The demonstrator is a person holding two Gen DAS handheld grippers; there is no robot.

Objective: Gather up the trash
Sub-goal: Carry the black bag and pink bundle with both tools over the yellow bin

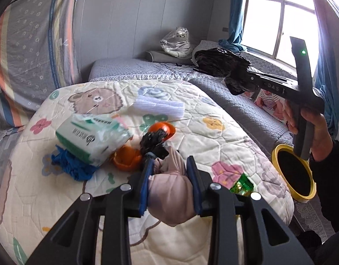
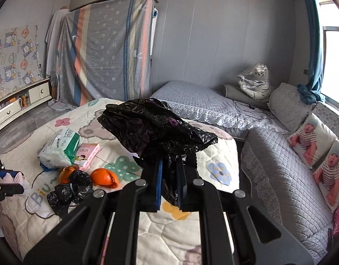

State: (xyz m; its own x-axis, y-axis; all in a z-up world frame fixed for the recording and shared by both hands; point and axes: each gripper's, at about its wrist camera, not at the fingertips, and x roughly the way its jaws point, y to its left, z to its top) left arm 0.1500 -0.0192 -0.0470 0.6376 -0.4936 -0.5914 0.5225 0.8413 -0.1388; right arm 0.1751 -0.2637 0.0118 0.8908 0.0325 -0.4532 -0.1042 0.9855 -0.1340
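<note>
**Both grippers clamped, right one raised**

The left gripper (image 1: 170,172) sits low, pointing forward, its blue-padded fingers (image 1: 145,187) pressed against either side of a pink wad (image 1: 171,194). The right gripper (image 2: 169,176) is held higher up in the air, level, its fingers (image 2: 158,181) nearly together and pinching a black bag (image 2: 156,128). A bare hand (image 1: 311,130) in a dark sleeve wraps its handle from below.

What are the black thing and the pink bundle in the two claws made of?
The black bag in the right gripper looks like thin plastic film: glossy, finely crinkled, holding sharp creases. The pink bundle in the left gripper seems soft matte cloth, with rounded folds and no shine; its fibre can't be told.
</note>
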